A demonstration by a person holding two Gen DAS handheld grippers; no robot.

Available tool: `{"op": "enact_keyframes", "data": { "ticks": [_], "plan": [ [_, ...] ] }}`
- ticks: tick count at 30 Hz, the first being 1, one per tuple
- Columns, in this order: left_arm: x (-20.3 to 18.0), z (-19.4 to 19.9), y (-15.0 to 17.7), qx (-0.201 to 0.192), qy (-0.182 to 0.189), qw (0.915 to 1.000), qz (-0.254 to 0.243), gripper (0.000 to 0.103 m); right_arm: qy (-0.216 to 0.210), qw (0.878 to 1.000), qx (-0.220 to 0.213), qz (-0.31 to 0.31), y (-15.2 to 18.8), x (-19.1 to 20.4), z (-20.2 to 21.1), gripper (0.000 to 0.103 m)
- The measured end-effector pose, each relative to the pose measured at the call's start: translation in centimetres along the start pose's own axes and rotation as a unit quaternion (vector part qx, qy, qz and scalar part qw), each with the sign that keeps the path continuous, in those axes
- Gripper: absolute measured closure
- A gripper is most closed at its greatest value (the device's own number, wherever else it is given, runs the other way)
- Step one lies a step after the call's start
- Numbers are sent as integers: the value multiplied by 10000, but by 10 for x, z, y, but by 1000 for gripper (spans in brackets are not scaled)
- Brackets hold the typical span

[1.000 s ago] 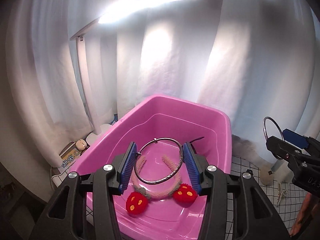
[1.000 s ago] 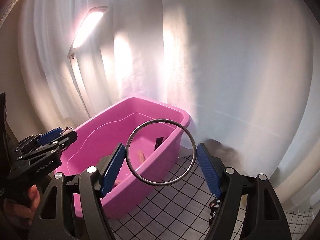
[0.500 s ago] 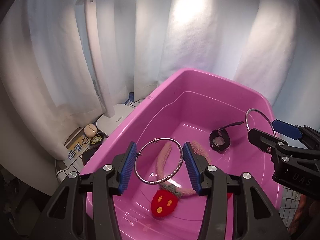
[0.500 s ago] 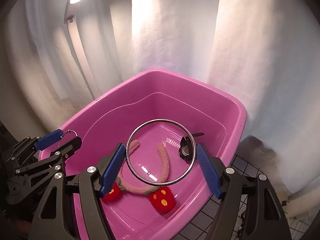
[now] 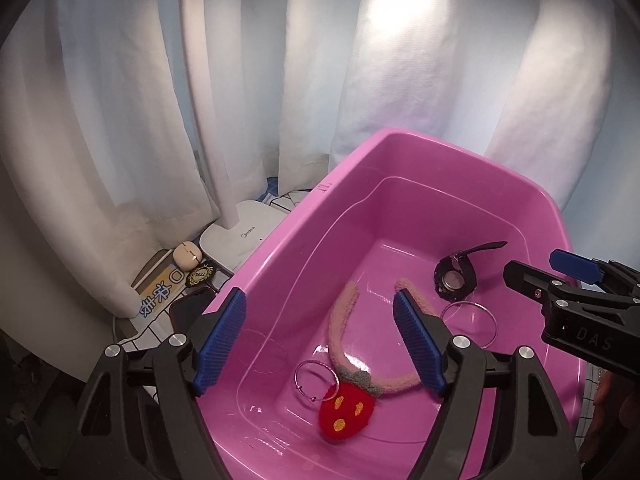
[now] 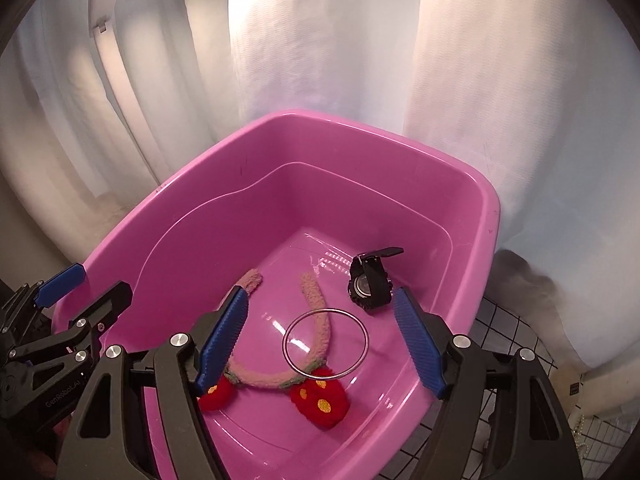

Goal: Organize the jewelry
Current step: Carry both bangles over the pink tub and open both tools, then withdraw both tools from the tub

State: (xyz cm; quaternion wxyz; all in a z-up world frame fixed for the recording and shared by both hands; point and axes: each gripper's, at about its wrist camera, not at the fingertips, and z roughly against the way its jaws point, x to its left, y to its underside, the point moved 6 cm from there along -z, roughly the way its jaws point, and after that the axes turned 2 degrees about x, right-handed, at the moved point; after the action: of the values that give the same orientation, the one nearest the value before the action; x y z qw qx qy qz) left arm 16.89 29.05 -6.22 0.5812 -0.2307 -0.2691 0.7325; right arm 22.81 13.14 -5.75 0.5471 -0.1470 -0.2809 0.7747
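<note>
Jewelry lies loose on the floor of the pink tub (image 5: 400, 152). Two thin metal bangles sit there: a smaller bangle (image 5: 316, 380) leaning against the red strawberry end of the fuzzy headband (image 5: 348, 404), and a larger bangle (image 6: 325, 345) that overlaps the headband's pink arc just above its other strawberry. In the left wrist view this larger ring appears beside the black watch (image 5: 456, 278), which rests further back toward the far wall.

Nearest the cameras, both tools are empty. The left gripper (image 5: 320, 340) hangs over the near-left rim with its blue pads spread wide, pitched down into the tub; nothing sits between the pads. The right gripper (image 6: 320, 340) has its jaws equally far apart and tips down over the near-right side, the larger bangle framed between its fingers but well below them.

The risks I see come from how light and thin the rings are. If either tool dips back in, a finger could catch the headband, drag it and shift the bangles with it, or knock the watch. The two tools are also close to each other over the same tub, so pulling out carelessly could make them clash or bump the rim. Beyond the tub stand a white lamp base (image 5: 240, 236) and white curtains (image 6: 320, 60); small items remain outside on the gridded cloth (image 6: 516, 340).
</note>
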Motion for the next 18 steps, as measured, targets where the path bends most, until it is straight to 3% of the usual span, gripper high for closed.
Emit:
{"op": "enact_keyframes", "data": {
  "ticks": [9, 18],
  "plan": [
    [4, 1, -1, 18, -12, 10000, 97, 27, 24, 10000, -56, -46, 2, -2, 9, 31],
    [6, 9, -3, -6, -45, 9997, 254, 18, 17, 9998, -172, -79, 4, -3, 21, 31]
  ]
}}
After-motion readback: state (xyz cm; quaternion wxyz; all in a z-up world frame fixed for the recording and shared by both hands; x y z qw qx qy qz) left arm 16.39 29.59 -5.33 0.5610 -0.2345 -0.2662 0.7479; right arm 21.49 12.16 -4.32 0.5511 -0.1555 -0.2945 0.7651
